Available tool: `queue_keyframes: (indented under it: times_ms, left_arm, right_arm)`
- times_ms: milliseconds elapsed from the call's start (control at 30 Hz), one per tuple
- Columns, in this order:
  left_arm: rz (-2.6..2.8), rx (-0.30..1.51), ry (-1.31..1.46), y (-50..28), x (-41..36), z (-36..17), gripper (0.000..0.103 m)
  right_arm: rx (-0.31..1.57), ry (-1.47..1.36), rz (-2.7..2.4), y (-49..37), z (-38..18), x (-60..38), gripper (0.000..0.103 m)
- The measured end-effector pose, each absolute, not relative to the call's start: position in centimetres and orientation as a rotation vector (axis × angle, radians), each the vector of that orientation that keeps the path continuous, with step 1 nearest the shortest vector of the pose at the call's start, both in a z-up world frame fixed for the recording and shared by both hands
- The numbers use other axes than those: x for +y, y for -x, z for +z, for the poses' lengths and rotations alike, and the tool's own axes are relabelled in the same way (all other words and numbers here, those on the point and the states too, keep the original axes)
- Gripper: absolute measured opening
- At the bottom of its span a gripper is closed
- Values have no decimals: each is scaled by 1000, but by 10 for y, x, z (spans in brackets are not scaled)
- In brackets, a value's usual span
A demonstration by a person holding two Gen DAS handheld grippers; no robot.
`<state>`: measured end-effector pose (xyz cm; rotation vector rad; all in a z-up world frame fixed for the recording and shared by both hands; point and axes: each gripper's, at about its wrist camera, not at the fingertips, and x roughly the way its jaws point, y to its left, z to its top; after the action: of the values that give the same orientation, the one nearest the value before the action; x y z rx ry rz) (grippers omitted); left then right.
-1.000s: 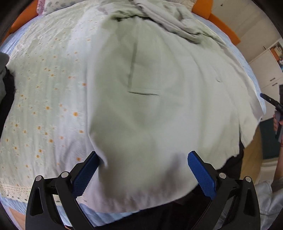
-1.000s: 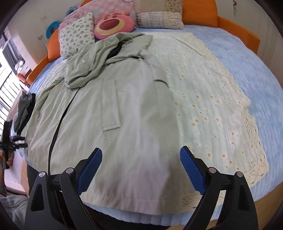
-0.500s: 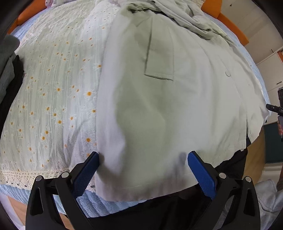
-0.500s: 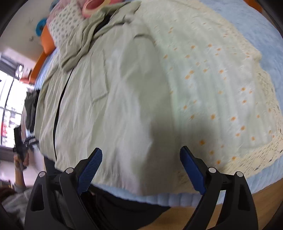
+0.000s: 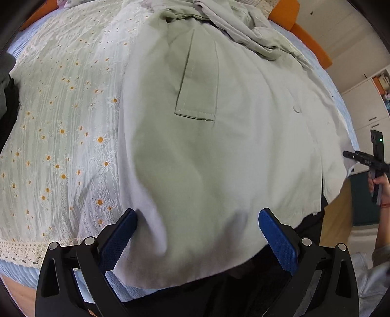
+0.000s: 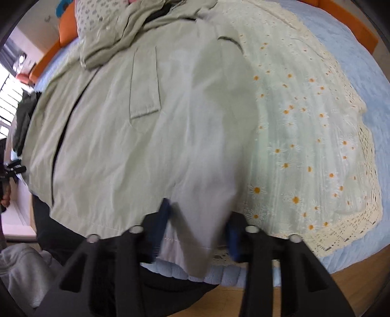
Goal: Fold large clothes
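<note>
A large pale green coat (image 5: pixel 219 136) lies spread on the bed, hem toward me, with a pocket flap (image 5: pixel 197 102) and its bunched top at the far end. It also shows in the right wrist view (image 6: pixel 151 136). My left gripper (image 5: pixel 197 234) is open, its blue pads either side of the hem's left corner. My right gripper (image 6: pixel 197 226) has its jaws partly drawn in around the hem's right corner, with cloth bunched between the fingers. The frame is blurred there.
A daisy-print lace-edged cover (image 5: pixel 61 126) (image 6: pixel 316 136) lies over a blue quilt (image 6: pixel 360 80) on an orange-framed bed. Pillows (image 6: pixel 97 22) sit at the head. Dark clothes (image 5: pixel 7 97) lie at the left edge. Wood floor (image 6: pixel 353 280) lies below.
Both grippers have moved down to the coat's hem. The right gripper's jaws have narrowed onto the hem corner. The left stays open.
</note>
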<state>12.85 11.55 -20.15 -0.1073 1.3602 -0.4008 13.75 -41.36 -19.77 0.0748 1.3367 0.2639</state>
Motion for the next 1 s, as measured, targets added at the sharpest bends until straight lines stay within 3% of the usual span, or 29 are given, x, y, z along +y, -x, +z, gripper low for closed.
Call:
queue_keyframes:
  times_ms: [167, 367, 767, 867, 933, 1000]
  left_arm:
    - [-219, 1377, -103, -120, 121, -209, 101]
    - [-259, 1402, 30, -113, 135, -215, 101]
    - [-287, 1405, -39, -125, 94, -224, 99]
    - [-272, 1406, -37, -121, 111, -215, 79]
    - [-282, 1404, -2, -122, 115, -207, 61]
    - [-283, 1400, -3, -124, 116, -202, 53]
  right_arm:
    - [1368, -32, 255, -136, -204, -407, 39]
    - [1365, -32, 248, -133, -203, -408, 39]
    - [1308, -46, 269, -132, -198, -405, 38]
    - [1297, -64, 286, -131, -192, -407, 38]
    - [1284, -96, 320, -131, -187, -408, 38]
    - [1279, -158, 380, -132, -183, -407, 39]
